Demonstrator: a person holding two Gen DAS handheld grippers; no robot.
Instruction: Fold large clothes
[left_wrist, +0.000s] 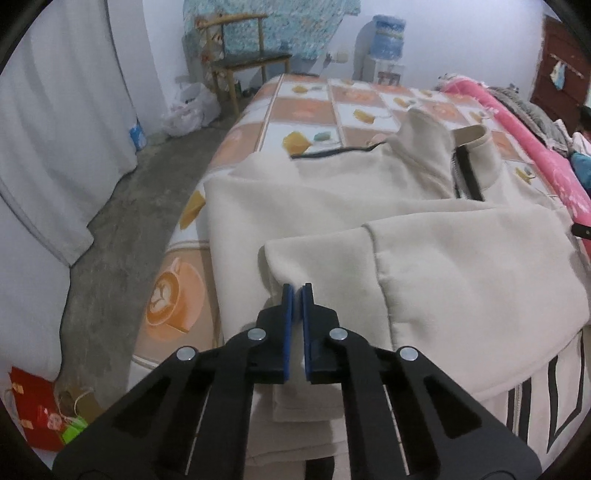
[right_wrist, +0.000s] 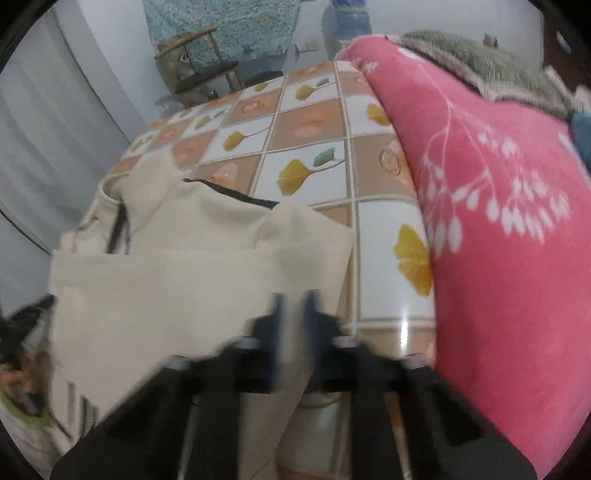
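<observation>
A large cream jacket (left_wrist: 369, 206) with dark zip trim lies on the bed, one sleeve folded across its body. My left gripper (left_wrist: 297, 290) is shut on the near edge of that folded sleeve, and cream cloth sits at its blue pads. In the right wrist view, the same jacket (right_wrist: 184, 280) fills the lower left. My right gripper (right_wrist: 293, 299) is blurred and sits over the jacket's right edge. Cream cloth shows between its fingers, and it appears shut on that cloth.
The bed wears a checked sheet (left_wrist: 306, 107) printed with cups and leaves. A pink flowered blanket (right_wrist: 498, 221) is heaped along the far side. A wooden chair (left_wrist: 243, 55), a water dispenser (left_wrist: 386, 44), a white curtain (left_wrist: 66, 110) and a red bag (left_wrist: 33, 406) stand around the concrete floor.
</observation>
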